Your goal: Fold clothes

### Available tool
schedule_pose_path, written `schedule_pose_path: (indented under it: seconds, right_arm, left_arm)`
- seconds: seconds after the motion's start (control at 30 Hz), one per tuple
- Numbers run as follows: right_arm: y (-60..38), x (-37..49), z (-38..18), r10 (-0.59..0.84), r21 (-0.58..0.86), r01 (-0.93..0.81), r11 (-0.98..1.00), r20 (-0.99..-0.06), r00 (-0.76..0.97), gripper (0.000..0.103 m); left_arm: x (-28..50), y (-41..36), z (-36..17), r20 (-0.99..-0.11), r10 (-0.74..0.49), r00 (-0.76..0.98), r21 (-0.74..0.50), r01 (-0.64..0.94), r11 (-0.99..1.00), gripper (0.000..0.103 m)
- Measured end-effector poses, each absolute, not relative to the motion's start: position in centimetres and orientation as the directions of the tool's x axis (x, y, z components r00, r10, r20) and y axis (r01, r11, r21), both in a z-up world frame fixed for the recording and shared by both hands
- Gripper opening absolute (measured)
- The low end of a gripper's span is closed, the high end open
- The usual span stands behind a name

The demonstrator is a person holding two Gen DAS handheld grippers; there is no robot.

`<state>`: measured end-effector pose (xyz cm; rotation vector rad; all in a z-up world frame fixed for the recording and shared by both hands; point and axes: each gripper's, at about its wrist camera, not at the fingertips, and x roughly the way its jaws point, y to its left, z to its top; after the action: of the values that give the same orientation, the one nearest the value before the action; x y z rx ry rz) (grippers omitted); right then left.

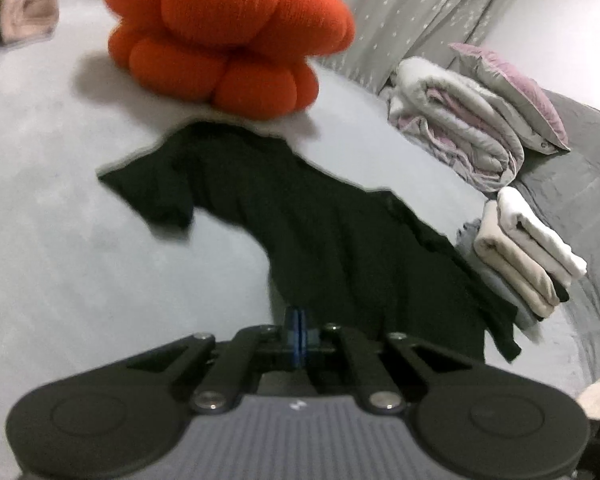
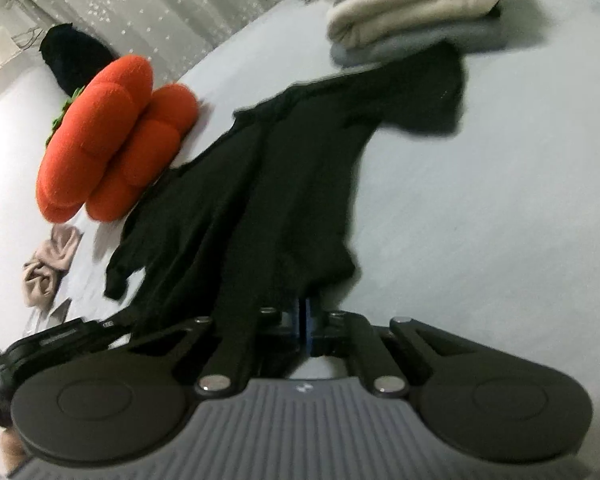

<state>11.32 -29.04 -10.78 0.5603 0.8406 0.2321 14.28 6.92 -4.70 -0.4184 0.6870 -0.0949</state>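
Note:
A black short-sleeved shirt stretches across the pale grey bed sheet, lifted at its near hem and sagging toward the far end. My left gripper is shut on the hem, blue pads pressed together on the cloth. In the right wrist view the same black shirt runs away from me, one sleeve near the folded stack. My right gripper is shut on another part of the hem. The left gripper's body shows at the lower left of the right wrist view.
An orange pumpkin-shaped cushion lies beyond the shirt. A stack of folded clothes sits at the right, also the stack in the right view. A rolled quilt and pillow lie behind. A beige garment lies crumpled at left.

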Motion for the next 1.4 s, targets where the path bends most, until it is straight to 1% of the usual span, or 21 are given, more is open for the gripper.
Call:
schedule_pose_path:
  seconds: [0.1, 0.23, 0.33, 0.47, 0.63, 0.67, 0.7, 0.73, 0.77, 0.83, 0.87, 0.9, 0.93, 1.0, 1.07, 1.17, 1.27, 1.4]
  right_arm:
    - [-30.0, 11.5, -9.9, 0.373, 0.538, 0.025, 0.843, -0.617, 0.693, 0.003]
    - [-31.3, 11.8, -8.6, 0.325, 0.515, 0.031, 0.857, -0.585, 0.743, 0.003]
    - [-32.3, 12.0, -7.7, 0.289, 0.498, 0.036, 0.866, -0.558, 0.778, 0.003]
    - [-31.7, 12.4, -7.3, 0.28, 0.455, -0.004, 0.89, -0.539, 0.795, 0.003]
    - [-30.6, 12.8, -7.0, 0.259, 0.403, -0.041, 0.914, -0.504, 0.824, 0.003]
    - [-30.5, 12.8, -6.9, 0.256, 0.397, -0.045, 0.917, -0.497, 0.829, 0.003]
    - [-30.5, 12.8, -6.9, 0.254, 0.396, -0.045, 0.917, -0.494, 0.832, 0.006]
    - [-30.4, 12.9, -6.8, 0.254, 0.399, -0.041, 0.916, -0.498, 0.829, 0.012]
    - [-30.4, 12.9, -6.8, 0.257, 0.402, -0.04, 0.915, -0.504, 0.824, 0.015]
    - [-30.5, 12.9, -6.7, 0.28, 0.411, -0.053, 0.91, -0.516, 0.809, 0.015]
    - [-30.5, 12.9, -6.7, 0.295, 0.416, -0.062, 0.907, -0.522, 0.8, 0.015]
    - [-30.5, 12.7, -6.6, 0.306, 0.421, -0.069, 0.905, -0.528, 0.793, 0.019]
    - [-30.5, 12.6, -6.6, 0.312, 0.425, -0.07, 0.903, -0.533, 0.787, 0.028]
    - [-30.5, 12.2, -6.7, 0.328, 0.437, -0.075, 0.896, -0.539, 0.776, 0.041]
    - [-30.5, 11.9, -7.0, 0.35, 0.45, -0.082, 0.889, -0.553, 0.756, 0.041]
    - [-30.0, 11.4, -7.6, 0.373, 0.451, -0.085, 0.888, -0.602, 0.706, 0.041]
    - [-29.7, 10.8, -8.2, 0.401, 0.456, -0.09, 0.885, -0.65, 0.645, 0.041]
    - [-29.5, 9.6, -9.0, 0.447, 0.484, -0.102, 0.869, -0.679, 0.582, 0.041]
  left_arm:
    - [13.9, 8.0, -3.1, -0.57, -0.166, 0.805, -0.355, -0.059, 0.933, 0.001]
    - [13.9, 9.9, -1.8, -0.545, -0.136, 0.827, -0.355, -0.08, 0.932, 0.001]
    - [14.3, 10.4, -1.6, -0.536, -0.142, 0.832, -0.367, -0.078, 0.927, 0.001]
    - [14.9, 9.8, -2.0, -0.526, -0.143, 0.839, -0.354, -0.062, 0.933, 0.001]
    - [14.9, 9.5, -2.2, -0.489, -0.164, 0.857, -0.367, -0.031, 0.93, 0.002]
    - [14.9, 9.4, -2.2, -0.484, -0.175, 0.858, -0.376, -0.024, 0.926, 0.002]
    - [14.8, 9.3, -2.2, -0.483, -0.185, 0.856, -0.384, -0.017, 0.923, 0.003]
    - [14.7, 9.2, -2.2, -0.489, -0.194, 0.85, -0.389, -0.013, 0.921, 0.007]
    - [14.7, 9.2, -2.1, -0.493, -0.205, 0.845, -0.394, -0.007, 0.919, 0.009]
    - [14.4, 9.0, -2.1, -0.501, -0.228, 0.835, -0.4, 0.01, 0.917, 0.022]
    - [14.3, 9.0, -2.0, -0.508, -0.234, 0.829, -0.398, 0.016, 0.917, 0.025]
    - [14.2, 9.0, -2.1, -0.517, -0.241, 0.821, -0.397, 0.02, 0.918, 0.027]
    - [14.1, 9.0, -2.2, -0.529, -0.249, 0.811, -0.397, 0.022, 0.918, 0.028]
    - [14.0, 9.0, -2.5, -0.557, -0.265, 0.787, -0.399, 0.027, 0.917, 0.03]
    - [13.9, 9.2, -3.0, -0.591, -0.294, 0.751, -0.413, 0.032, 0.91, 0.03]
    - [13.5, 9.6, -4.0, -0.623, -0.359, 0.695, -0.458, 0.048, 0.888, 0.03]
    - [13.1, 10.0, -5.1, -0.646, -0.406, 0.646, -0.499, 0.045, 0.865, 0.03]
    - [12.6, 10.3, -6.3, -0.662, -0.461, 0.591, -0.544, 0.044, 0.838, 0.028]
